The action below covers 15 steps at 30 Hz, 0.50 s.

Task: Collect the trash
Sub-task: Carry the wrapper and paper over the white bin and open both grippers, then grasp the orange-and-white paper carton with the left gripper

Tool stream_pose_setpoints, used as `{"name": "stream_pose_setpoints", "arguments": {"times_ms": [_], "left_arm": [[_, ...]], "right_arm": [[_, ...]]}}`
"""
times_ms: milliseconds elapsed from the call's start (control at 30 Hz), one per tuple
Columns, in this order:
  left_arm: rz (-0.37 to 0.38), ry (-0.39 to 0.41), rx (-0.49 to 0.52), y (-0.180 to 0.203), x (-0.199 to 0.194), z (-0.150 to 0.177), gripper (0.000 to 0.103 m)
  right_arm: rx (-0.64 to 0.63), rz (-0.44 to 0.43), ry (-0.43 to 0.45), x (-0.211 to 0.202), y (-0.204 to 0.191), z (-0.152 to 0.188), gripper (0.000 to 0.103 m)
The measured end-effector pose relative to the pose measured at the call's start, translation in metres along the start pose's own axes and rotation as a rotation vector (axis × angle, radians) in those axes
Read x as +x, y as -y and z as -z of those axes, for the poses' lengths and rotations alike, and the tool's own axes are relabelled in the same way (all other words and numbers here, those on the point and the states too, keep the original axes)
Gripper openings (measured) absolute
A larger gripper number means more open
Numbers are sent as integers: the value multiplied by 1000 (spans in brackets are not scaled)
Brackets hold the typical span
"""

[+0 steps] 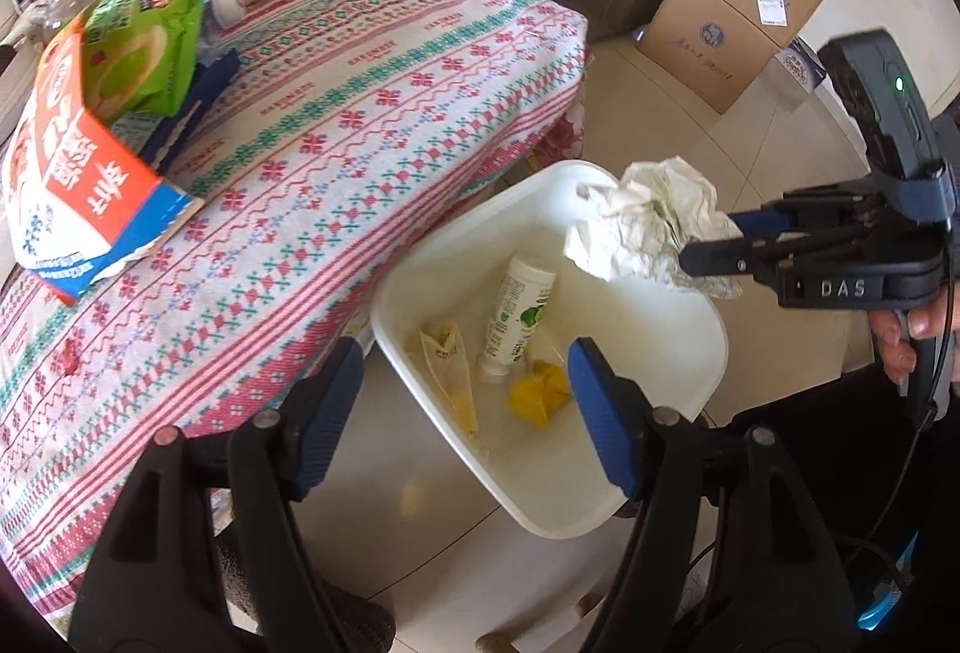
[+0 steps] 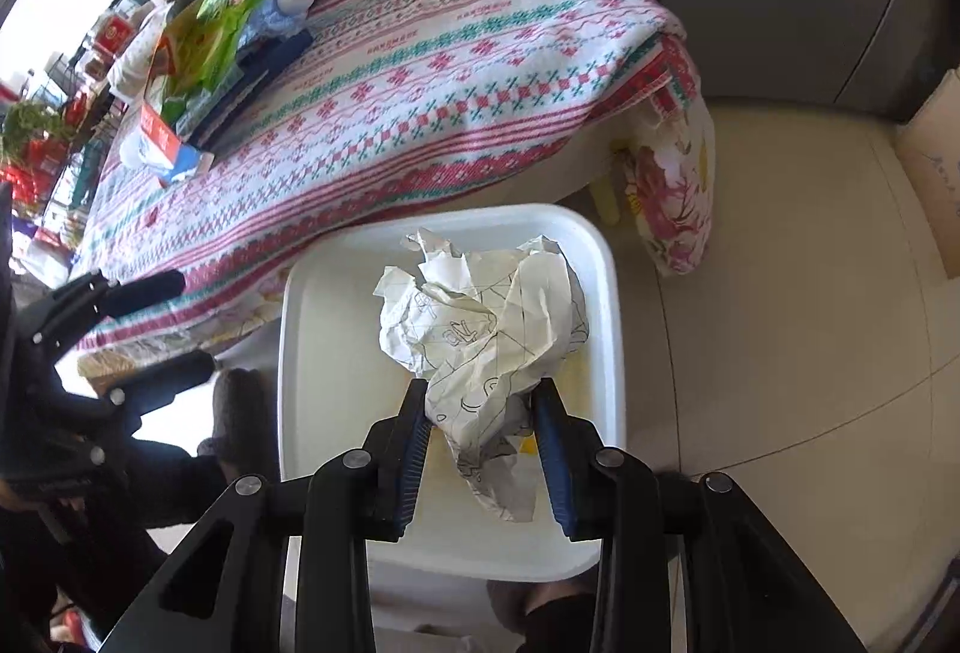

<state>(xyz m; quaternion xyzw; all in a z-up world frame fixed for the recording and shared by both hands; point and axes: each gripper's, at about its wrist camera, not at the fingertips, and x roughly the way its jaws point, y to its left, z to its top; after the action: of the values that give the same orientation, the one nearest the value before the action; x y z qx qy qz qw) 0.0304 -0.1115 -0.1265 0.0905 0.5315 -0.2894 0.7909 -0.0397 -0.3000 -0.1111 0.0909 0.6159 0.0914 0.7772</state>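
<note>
My left claw (image 1: 465, 413) is wide open with nothing in it, hanging over the white bin (image 1: 690, 305). My right claw (image 2: 483, 449) pinches the paper wad (image 2: 486, 329) above the bin; if a crease snags a pad, it'll land on the floor

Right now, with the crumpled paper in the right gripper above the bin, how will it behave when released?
The crumpled paper looks light and springy: its loose folds bulge beyond the right gripper, so it will probably expand a little. It hangs over the white bin, so it should drop in softly, likely without rolling far.
</note>
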Motion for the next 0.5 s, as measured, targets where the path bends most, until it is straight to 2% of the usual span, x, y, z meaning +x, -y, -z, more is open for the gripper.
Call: {"name": "stream_pose_setpoints", "arguments": {"times_ms": [100, 233, 500], "left_arm": [[-5, 4, -29, -11, -5, 3, 74], [-15, 9, -63, -26, -12, 5, 74], [-30, 45, -151, -60, -31, 6, 75]], "right_arm": [[-4, -3, -26, 5, -3, 1, 37], [19, -5, -46, 9, -3, 0, 63], [35, 6, -56, 10, -3, -1, 66]]}}
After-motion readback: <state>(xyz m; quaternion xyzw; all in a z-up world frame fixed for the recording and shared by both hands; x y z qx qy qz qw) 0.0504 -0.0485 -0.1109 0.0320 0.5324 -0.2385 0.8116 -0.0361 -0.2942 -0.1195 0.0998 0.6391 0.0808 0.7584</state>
